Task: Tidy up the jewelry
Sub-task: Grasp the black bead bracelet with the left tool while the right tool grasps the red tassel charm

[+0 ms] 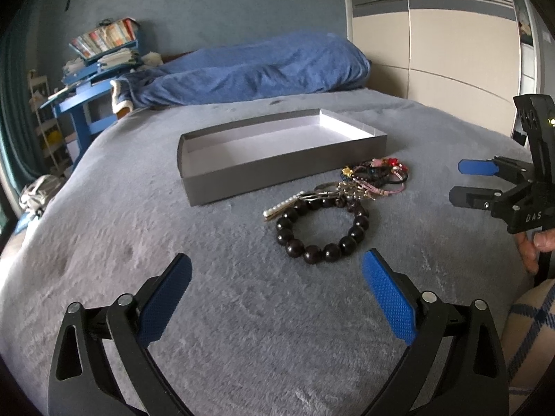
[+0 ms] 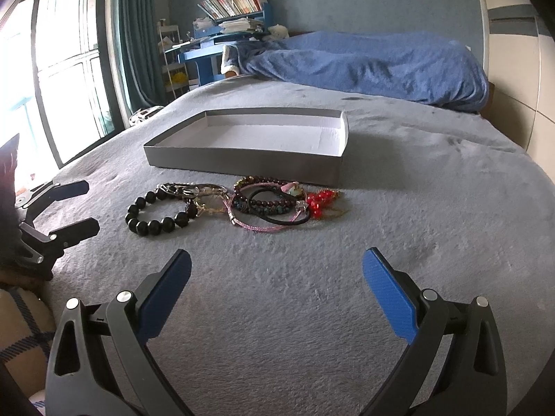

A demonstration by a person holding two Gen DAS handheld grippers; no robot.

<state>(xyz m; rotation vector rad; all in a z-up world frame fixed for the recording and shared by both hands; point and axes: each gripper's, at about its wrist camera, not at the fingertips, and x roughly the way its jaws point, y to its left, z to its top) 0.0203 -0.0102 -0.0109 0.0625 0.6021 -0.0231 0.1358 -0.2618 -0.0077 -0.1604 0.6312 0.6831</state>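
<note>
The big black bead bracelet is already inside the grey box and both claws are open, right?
Not quite. The black bead bracelet lies on the blanket in front of the grey box, whose inside is bare, as the left wrist view shows. Both the left claw and the right claw are open.

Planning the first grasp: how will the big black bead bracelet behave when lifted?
The black bead bracelet will probably hang floppy, being strung round beads. Glossy beads may slip between pads. It touches the key rings, so lifting could drag them.

Jewelry pile (image 2: 239, 204) beside empty tray (image 2: 242, 157)
</note>
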